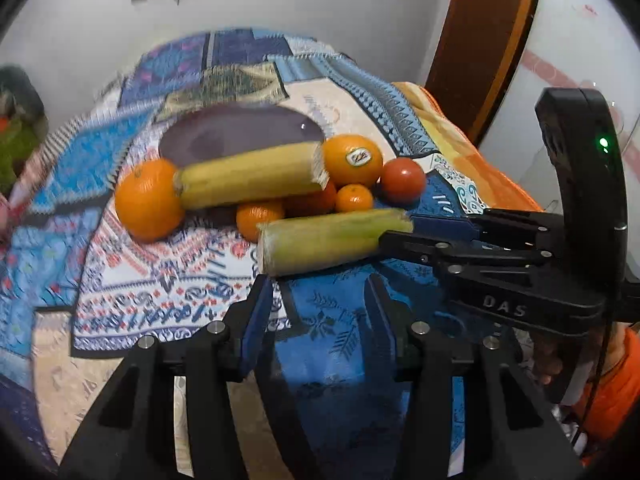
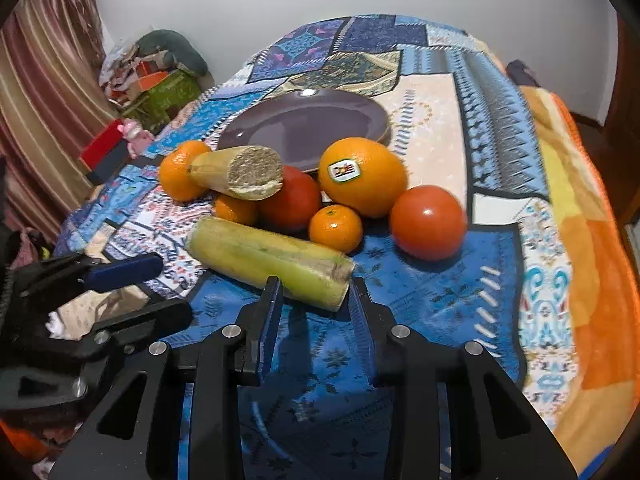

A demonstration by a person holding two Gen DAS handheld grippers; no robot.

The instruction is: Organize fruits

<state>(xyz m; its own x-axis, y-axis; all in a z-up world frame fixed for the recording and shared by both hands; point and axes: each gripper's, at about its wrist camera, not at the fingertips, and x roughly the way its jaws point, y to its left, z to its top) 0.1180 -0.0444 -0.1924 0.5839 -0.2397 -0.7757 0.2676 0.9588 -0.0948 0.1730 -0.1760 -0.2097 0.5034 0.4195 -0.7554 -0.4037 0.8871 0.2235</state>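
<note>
Fruits (image 2: 362, 176) sit on a bed (image 2: 432, 288) with a bright patchwork blanket, by a white wall. Right claw (image 2: 316, 292) grips the green banana (image 2: 268, 256); left claw (image 1: 320, 284) is released.

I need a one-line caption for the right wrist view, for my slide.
Right tool closed on the greenish banana piece, before oranges, tomatoes and an empty purple plate.

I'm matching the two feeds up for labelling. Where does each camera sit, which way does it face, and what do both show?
Left wrist: on the left gripper, looking down across the patterned cloth at the fruit pile; the right gripper at the near corn piece and an orange sleeve show.
Right wrist: on the right gripper, its fingers astride the corn piece's cut end; the left gripper shows.
Shared: purple plate, stickered orange, tomato.
</note>
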